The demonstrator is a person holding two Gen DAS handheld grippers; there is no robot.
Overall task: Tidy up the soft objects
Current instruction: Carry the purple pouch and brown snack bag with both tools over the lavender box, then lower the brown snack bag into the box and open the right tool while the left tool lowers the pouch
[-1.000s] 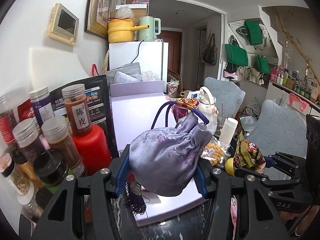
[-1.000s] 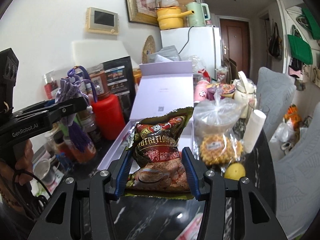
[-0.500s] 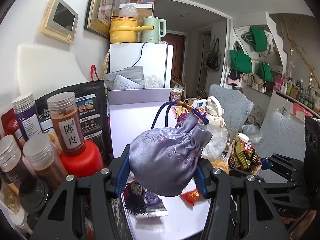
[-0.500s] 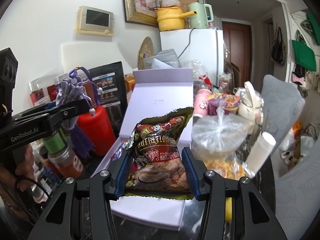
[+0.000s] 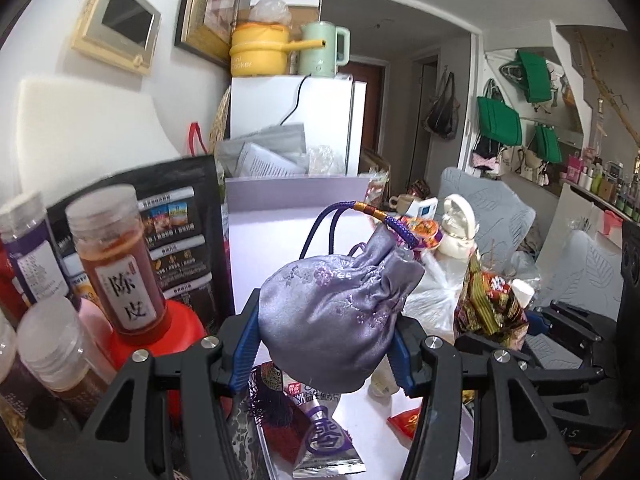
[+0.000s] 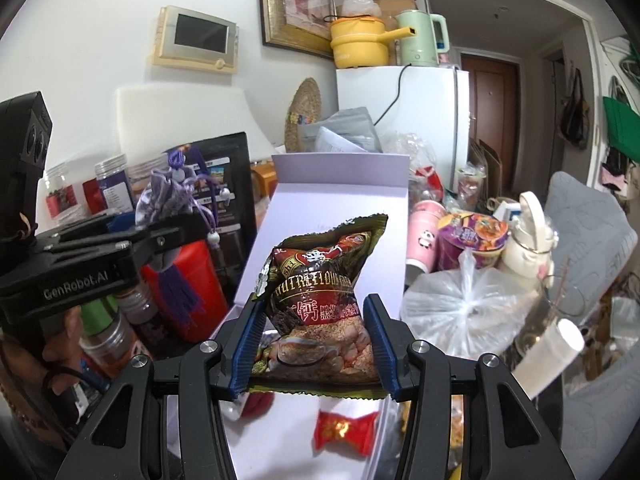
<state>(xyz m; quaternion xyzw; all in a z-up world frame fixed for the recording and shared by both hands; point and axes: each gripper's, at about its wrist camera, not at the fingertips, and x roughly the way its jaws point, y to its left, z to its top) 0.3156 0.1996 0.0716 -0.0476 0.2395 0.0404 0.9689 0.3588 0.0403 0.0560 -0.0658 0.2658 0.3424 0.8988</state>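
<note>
1. The left gripper (image 5: 324, 344) is a black frame of angled struts with silver round-headed screws at its joints.
2. Its fingers (image 5: 245, 346) carry blue ribbed pads.
3. The right gripper (image 6: 316, 344) has the same black build, silver screws and blue ribbed pads.
4. Seen side-on in the right wrist view, the left gripper bears white "GenRobot.AI" lettering and a boxy black camera housing.

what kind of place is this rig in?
Most likely a lived-in home, a kitchen or dining corner by the entry. A white fridge carries a yellow cooker and a kettle, spice jars crowd the table, and green bags hang near the door.
</note>
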